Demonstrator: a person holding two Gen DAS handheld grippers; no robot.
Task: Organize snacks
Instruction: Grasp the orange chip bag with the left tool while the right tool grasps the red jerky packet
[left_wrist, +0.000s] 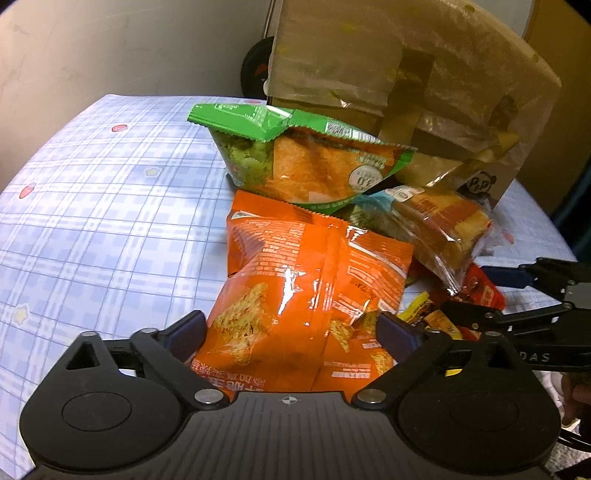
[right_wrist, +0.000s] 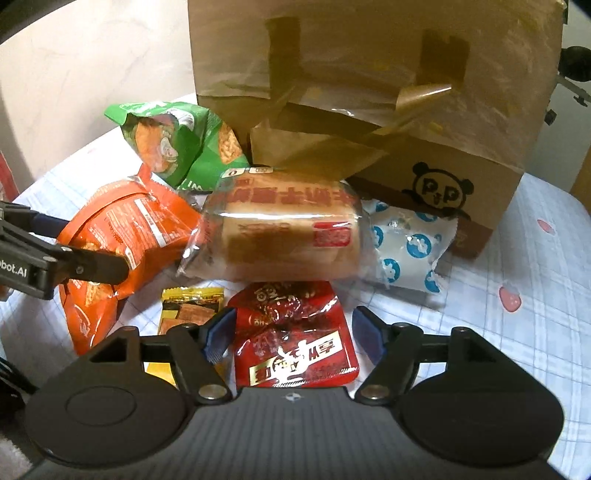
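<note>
My left gripper (left_wrist: 291, 325) is shut on an orange chip bag (left_wrist: 314, 266), its pads pressing the bag's sides. The right wrist view shows that gripper (right_wrist: 94, 243) pinching the same bag (right_wrist: 122, 218) from the left. My right gripper (right_wrist: 293, 328) is shut on a red snack packet (right_wrist: 295, 339), with a blue pad against each edge. A clear-wrapped bread loaf (right_wrist: 288, 229) lies just beyond the red packet. A green chip bag (left_wrist: 295, 158) rests behind the orange one. Beside the red packet sits a small yellow packet (right_wrist: 188, 306).
A tall brown paper bag (right_wrist: 369, 74) with a panda logo stands at the back, and a white packet with blue dots (right_wrist: 406, 243) leans at its foot. The blue checked tablecloth (left_wrist: 92, 203) spreads out to the left. A pale wall rises behind.
</note>
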